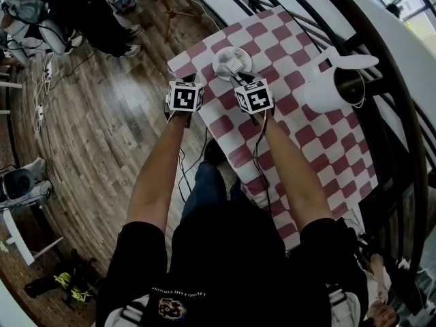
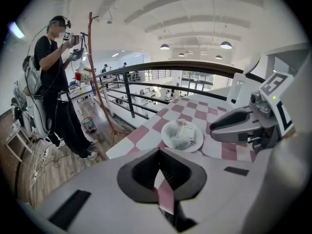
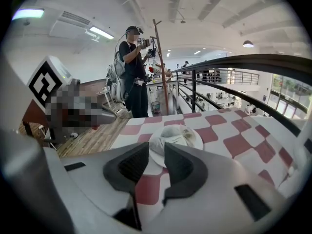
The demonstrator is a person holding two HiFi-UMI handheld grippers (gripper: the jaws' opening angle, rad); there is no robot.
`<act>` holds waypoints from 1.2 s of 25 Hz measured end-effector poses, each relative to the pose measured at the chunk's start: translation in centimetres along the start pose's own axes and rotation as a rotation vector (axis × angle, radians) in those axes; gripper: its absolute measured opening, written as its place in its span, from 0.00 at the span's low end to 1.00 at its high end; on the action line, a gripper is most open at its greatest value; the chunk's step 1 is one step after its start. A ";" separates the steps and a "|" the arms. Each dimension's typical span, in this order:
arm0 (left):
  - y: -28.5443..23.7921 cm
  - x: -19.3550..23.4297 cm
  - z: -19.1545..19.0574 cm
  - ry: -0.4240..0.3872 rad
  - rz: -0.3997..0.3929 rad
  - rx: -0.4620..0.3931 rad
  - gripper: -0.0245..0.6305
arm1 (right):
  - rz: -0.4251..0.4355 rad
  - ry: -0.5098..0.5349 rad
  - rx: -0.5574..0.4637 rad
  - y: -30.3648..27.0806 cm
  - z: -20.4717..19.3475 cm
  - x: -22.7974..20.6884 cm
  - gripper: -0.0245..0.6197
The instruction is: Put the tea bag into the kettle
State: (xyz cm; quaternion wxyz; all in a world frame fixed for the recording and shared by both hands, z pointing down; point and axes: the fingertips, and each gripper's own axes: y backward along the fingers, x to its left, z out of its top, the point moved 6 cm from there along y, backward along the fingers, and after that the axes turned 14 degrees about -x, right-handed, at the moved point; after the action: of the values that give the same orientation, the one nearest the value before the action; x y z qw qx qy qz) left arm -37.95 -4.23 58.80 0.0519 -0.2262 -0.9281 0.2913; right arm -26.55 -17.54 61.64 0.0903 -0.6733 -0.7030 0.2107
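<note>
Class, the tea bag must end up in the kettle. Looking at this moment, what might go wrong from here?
1. The tea bags lie heaped on the plate; the open right gripper may pinch two at once.
2. The plate sits near the table corner, so a nudge might slide it toward the edge.
3. The kettle stands off to the right with its lid raised; a dangling bag may catch there and miss the opening.

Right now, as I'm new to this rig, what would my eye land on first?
The red-and-white checked tablecloth stands out first, with a white plate of tea bags near its far end and a white kettle to the right. Just short of the plate hover the left hand-held gripper and the right hand-held gripper, each bearing a marker cube.
</note>
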 end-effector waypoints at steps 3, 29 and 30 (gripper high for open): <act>-1.7 0.9 0.0 0.004 -0.024 0.000 0.04 | 0.001 0.013 0.007 -1.2 -0.2 0.1 0.18; -8.4 2.9 -0.3 -0.017 -0.180 0.059 0.04 | -0.019 0.061 0.137 -7.1 -1.6 -0.5 0.18; -8.2 2.7 -0.5 -0.017 -0.180 0.063 0.04 | -0.015 0.064 0.136 -7.1 -1.7 -0.4 0.18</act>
State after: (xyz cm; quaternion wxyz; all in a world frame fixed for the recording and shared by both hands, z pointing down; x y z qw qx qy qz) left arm -43.47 -8.76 63.76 0.0771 -0.1377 -0.9355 0.3162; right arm -32.28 -17.65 66.16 0.1598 -0.6667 -0.6888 0.2354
